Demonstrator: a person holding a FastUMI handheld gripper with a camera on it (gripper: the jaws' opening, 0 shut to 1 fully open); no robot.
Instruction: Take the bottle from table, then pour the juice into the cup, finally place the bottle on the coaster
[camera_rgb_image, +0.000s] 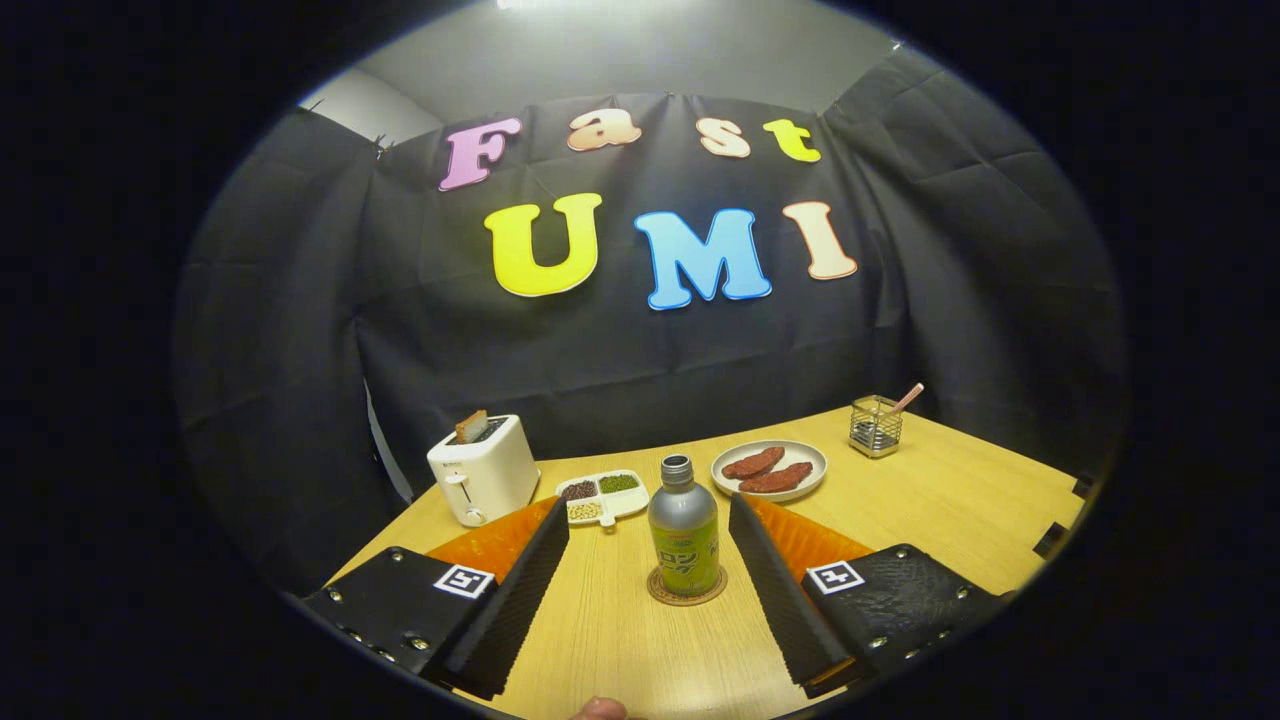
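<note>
On the wooden table (960, 490), the tool (650, 575) stood released, its fingers (515, 580) spread wide to either side of the capped bottle (683, 535), which stood upright on the round coaster (687, 597).

The bottle (684, 528) looks like brushed metal with a dull sheen, a glossy green printed label and a ridged metal cap. Under it lies a matt, cork-like coaster (687, 596) on the pale, smooth wood-grain counter (950, 500). On either side of the bottle, the open tongs (650, 585) have fingers with black ribbed rubbery pads (775, 590). Behind the bottle stand a glossy white plastic toaster (483, 468), a smooth white plate (769, 468) and a wire-mesh metal holder (875, 426).
</note>
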